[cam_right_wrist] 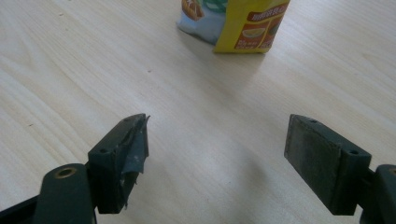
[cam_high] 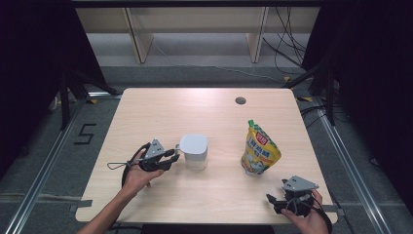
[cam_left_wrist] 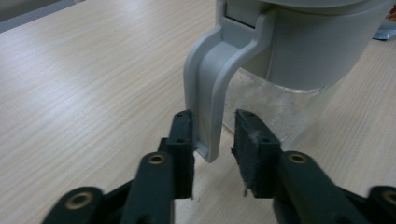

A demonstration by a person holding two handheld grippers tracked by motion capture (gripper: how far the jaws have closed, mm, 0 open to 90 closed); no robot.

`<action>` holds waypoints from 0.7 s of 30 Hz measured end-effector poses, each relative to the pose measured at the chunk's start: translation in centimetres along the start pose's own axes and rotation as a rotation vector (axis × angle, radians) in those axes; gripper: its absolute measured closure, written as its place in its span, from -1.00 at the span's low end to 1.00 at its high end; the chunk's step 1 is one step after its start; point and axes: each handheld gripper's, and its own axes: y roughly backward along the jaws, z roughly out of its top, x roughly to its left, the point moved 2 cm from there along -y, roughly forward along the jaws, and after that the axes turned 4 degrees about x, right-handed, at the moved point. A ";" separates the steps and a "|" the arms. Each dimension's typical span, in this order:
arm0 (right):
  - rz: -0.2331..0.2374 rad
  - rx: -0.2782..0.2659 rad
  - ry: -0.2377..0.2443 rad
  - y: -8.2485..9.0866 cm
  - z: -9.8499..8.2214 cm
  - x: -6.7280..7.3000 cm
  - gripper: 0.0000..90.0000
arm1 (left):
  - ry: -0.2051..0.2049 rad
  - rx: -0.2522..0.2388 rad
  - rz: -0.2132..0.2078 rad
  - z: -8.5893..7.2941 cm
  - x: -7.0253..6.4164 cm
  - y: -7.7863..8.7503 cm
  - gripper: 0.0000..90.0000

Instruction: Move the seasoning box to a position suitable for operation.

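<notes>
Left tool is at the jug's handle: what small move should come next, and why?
Probably close the left tool on the jug's handle. The handle already sits between its two pads, touching one at most, with a visible gap on the other side, so nothing is gripped yet. The right tool rests open, short of the yellow pouch.

Quick count, approx mid-frame in the high view: 1 light wood rectangular table [cam_high: 160, 109], w/ 1 small round dark grommet hole [cam_high: 240, 101] upper right of its top. 1 clear plastic pitcher w/ grey lid & grey handle [cam_high: 194, 151] at centre, 1 yellow stand-up pouch w/ green cap [cam_high: 260, 151] right of it. 2 black two-jaw grippers: left gripper [cam_high: 171, 158] lower left, right gripper [cam_high: 273, 202] lower right. 2 hands total.
</notes>
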 end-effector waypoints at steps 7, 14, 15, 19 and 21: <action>0.004 0.014 0.000 -0.1 0.0 0.2 -0.50 | -0.006 -0.023 -0.009 0.3 0.9 -0.8 0.38; 0.008 0.020 0.004 -0.2 0.1 0.4 -0.50 | -0.038 -0.023 -0.041 0.6 1.3 -1.6 0.46; 0.008 0.018 0.005 -0.2 0.1 0.4 -0.50 | -0.040 -0.024 -0.044 0.6 1.3 -1.7 0.47; 0.006 0.018 0.007 -0.2 0.1 0.4 -0.50 | -0.043 -0.030 -0.066 0.6 1.4 -1.7 0.57; 0.006 0.025 0.017 -0.1 0.1 0.4 -0.50 | -0.034 -0.035 -0.062 0.6 1.3 -1.6 0.57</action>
